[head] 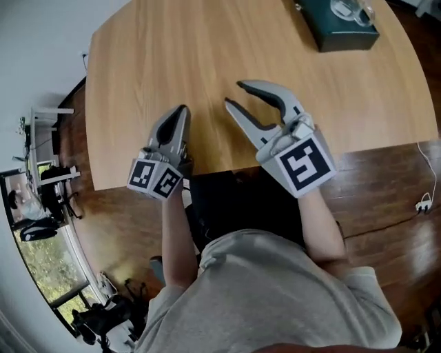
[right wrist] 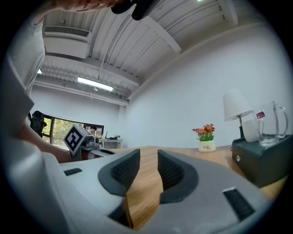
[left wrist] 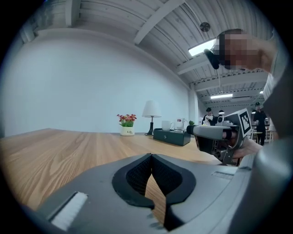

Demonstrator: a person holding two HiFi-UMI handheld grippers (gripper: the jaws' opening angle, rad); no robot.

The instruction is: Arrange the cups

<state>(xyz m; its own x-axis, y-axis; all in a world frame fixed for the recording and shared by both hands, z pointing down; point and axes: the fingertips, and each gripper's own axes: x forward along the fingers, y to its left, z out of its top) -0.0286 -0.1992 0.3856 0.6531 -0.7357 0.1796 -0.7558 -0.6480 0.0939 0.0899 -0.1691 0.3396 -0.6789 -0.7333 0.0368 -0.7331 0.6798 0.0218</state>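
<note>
A clear glass mug [right wrist: 270, 124] and a white cup [right wrist: 249, 130] stand on a dark green box [right wrist: 268, 160]; in the head view that box [head: 331, 31] lies at the table's far right with the glass mug [head: 351, 10] on top. My left gripper [head: 181, 110] rests near the table's front edge, jaws shut with nothing in them [left wrist: 151, 156]. Just to its right, my right gripper [head: 234, 94] stands open and empty [right wrist: 148, 154]. Both grippers are well short of the box. From the left gripper view the white cup [left wrist: 165, 125] and glass mug [left wrist: 178, 124] look small and far off.
A white lamp [left wrist: 151, 114] and a small pot of red flowers [left wrist: 127, 124] stand at the far side of the wooden table [head: 207, 55]. The table's curved front edge runs just under both grippers. People stand in the room's background.
</note>
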